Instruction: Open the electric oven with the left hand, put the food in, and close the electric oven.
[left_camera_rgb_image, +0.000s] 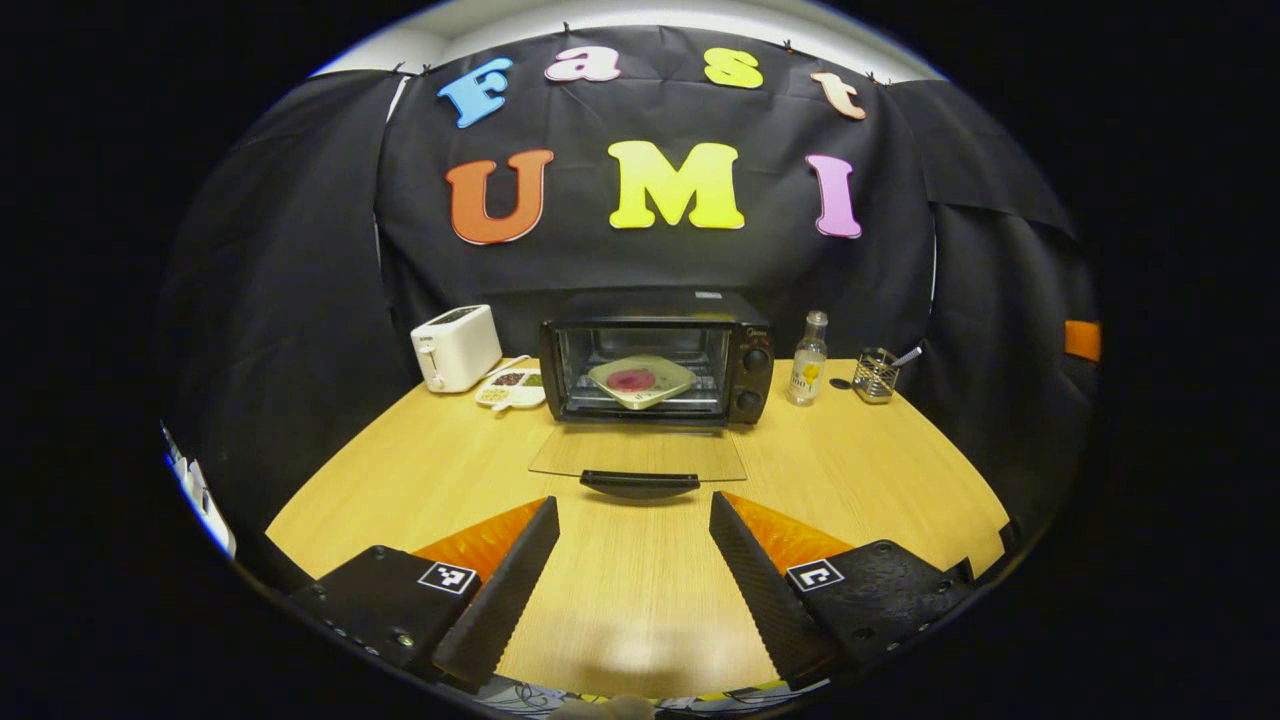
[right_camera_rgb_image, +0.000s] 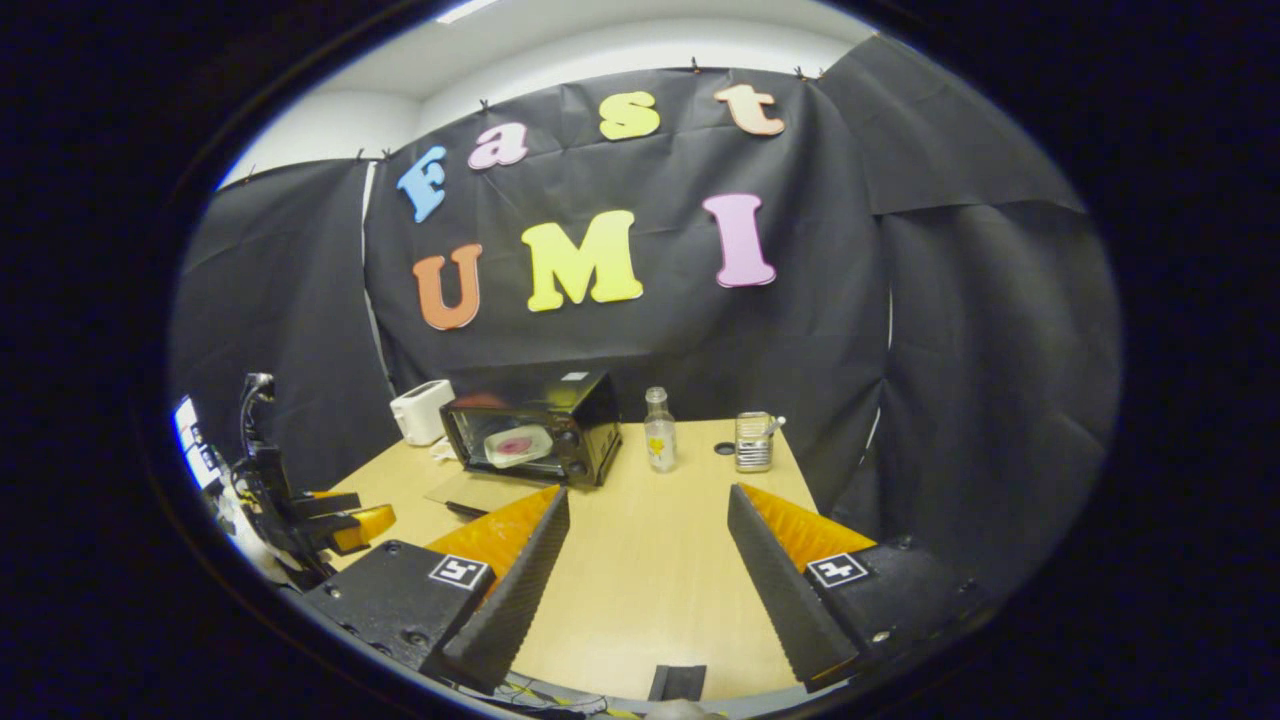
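Left gripper view: left tongs (left_camera_rgb_image: 634, 560) wide apart, empty, above table (left_camera_rgb_image: 880, 480); oven (left_camera_rgb_image: 656, 357) door (left_camera_rgb_image: 638, 455) down, plate of food (left_camera_rgb_image: 640, 381) inside | Right gripper view: right tongs (right_camera_rgb_image: 648, 560) spread, empty; oven (right_camera_rgb_image: 535, 427) ahead-left.

Left gripper (left_camera_rgb_image: 634, 545): two long wedge-shaped fingers (left_camera_rgb_image: 505, 590) with ribbed, sawtooth inner faces, each mounted on a chunky black block. A small square black-and-white marker tag (left_camera_rgb_image: 447, 577) sits on each block, with round screw heads along the edges. Right gripper (right_camera_rgb_image: 648, 540): same build, same ribbed wedge fingers (right_camera_rgb_image: 512, 592), tagged black blocks (right_camera_rgb_image: 870, 590), screws (right_camera_rgb_image: 410, 637) along the rim.
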